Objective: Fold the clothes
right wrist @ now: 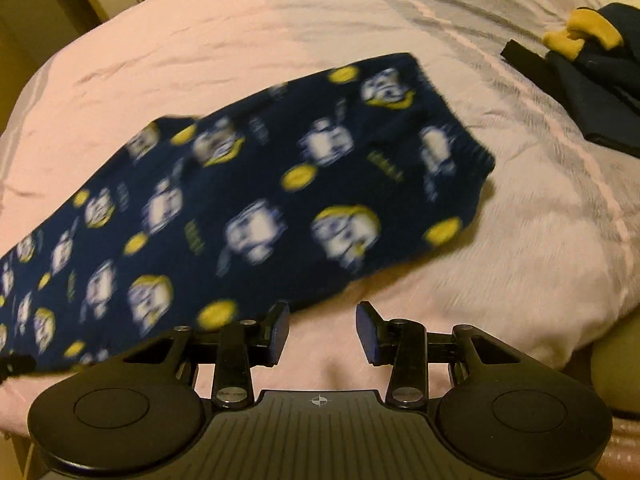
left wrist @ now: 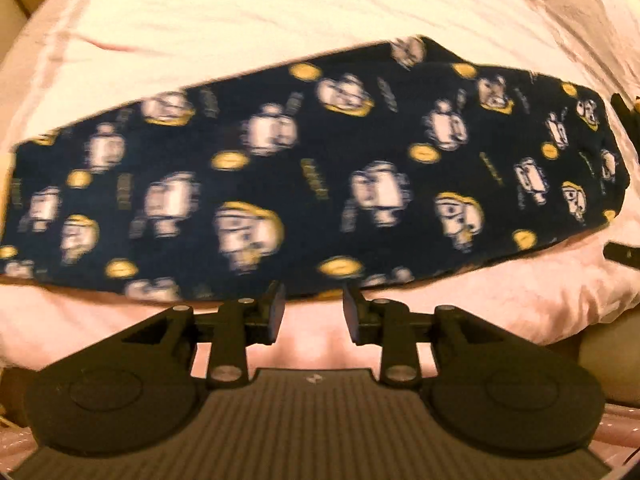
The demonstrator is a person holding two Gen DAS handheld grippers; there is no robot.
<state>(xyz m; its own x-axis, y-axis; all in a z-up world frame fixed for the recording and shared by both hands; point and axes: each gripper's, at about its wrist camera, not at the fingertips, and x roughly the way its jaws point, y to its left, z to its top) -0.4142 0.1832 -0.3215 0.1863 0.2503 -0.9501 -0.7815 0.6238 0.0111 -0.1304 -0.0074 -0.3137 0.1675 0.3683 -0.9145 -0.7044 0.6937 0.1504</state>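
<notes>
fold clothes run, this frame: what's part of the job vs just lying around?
Job:
- patterned navy fleece garment, laid out long on the bed
- left gripper, open, at its near edge
- right gripper, open, at its near edge

Lying about:
- pink bedspread underneath
- dark clothes pile with a yellow piece, far right, apart from the garment

Colours and patterns recorded on the bed

Fleece garment [left wrist: 312,168]: navy ground, printed all over with white figures and helmets, yellow discs and yellowish lettering. Bedcover [left wrist: 200,12]: pale pink, plain. Folded pile [right wrist: 592,92]: dark navy, topped by a mustard-yellow piece [right wrist: 580,32]. Left gripper [left wrist: 313,312] and right gripper [right wrist: 323,330]: black, pads blue-tinted.
</notes>
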